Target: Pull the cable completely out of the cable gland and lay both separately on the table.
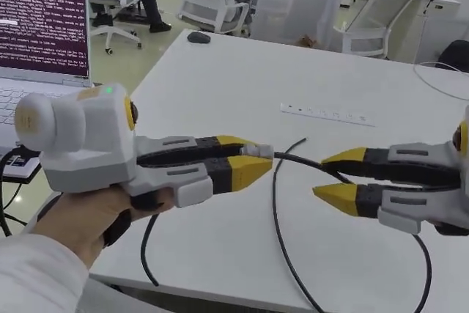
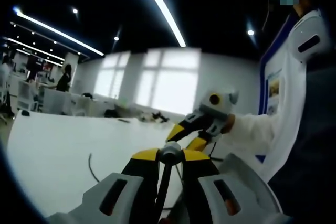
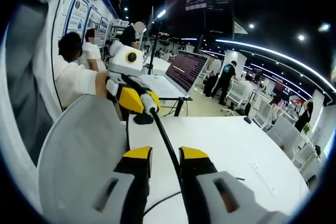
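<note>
My left gripper (image 1: 256, 159) hangs above the white table (image 1: 220, 78), shut on a small grey cable gland (image 1: 261, 152). A black cable (image 1: 293, 157) leaves the gland to the right and passes between the jaws of my right gripper (image 1: 331, 175), which stand open around it. The cable then loops down over the table's front edge. In the left gripper view the gland (image 2: 170, 152) sits between the yellow tips, with the cable (image 2: 161, 187) running back toward the camera. In the right gripper view the cable (image 3: 167, 140) rises between the open jaws to the gland (image 3: 150, 109).
An open laptop (image 1: 44, 20) stands at the left edge of the table. A white strip (image 1: 326, 113) lies further back, and a mouse (image 1: 198, 37) sits at the far edge. Office chairs (image 1: 293, 9) stand beyond the table. A thin white wire (image 1: 440, 86) curls at the right.
</note>
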The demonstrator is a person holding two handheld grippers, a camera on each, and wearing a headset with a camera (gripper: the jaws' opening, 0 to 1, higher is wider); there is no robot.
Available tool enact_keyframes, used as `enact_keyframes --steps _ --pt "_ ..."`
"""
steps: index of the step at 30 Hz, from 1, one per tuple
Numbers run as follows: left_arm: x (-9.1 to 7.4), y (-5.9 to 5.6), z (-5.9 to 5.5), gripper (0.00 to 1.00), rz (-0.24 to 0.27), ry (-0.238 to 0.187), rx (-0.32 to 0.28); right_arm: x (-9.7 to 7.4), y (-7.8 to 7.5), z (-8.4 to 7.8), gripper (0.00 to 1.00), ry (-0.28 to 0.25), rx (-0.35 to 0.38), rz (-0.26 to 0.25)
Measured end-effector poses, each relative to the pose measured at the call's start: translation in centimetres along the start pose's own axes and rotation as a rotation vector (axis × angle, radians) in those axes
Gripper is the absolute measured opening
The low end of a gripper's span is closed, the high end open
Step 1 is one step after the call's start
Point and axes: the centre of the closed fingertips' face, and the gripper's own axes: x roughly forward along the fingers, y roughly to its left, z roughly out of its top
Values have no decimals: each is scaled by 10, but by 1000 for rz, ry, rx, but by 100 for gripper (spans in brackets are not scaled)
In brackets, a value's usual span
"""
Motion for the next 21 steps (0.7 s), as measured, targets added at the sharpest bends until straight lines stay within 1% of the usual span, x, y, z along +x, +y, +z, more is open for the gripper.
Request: enact_keyframes --steps 3,7,11,15,16,17,19,20,21 --pt "1 -1 -3 16 -6 13 -2 6 7 20 21 -43 -49 17" --pt "1 0 -5 16 -6 21 -6 12 12 32 18 -66 -83 26" --pt "1 0 -5 16 -1 20 -7 15 13 34 14 -71 -95 37" --pt "1 -1 -4 16 -5 15 -1 17 15 29 12 -56 -100 47" --pt "1 -2 -4 16 -7 15 -1 17 15 28 11 -53 -106 44" --pt "1 -1 -4 16 -6 17 -2 16 15 28 7 -53 -108 46" --pt "2 -1 -6 16 -5 26 2 15 15 28 0 -66 -100 48" --pt "2 -1 -6 16 -5 26 1 15 16 27 1 -65 -83 54" --pt "2 -1 -6 16 -5 26 0 15 15 26 1 -65 -85 52"
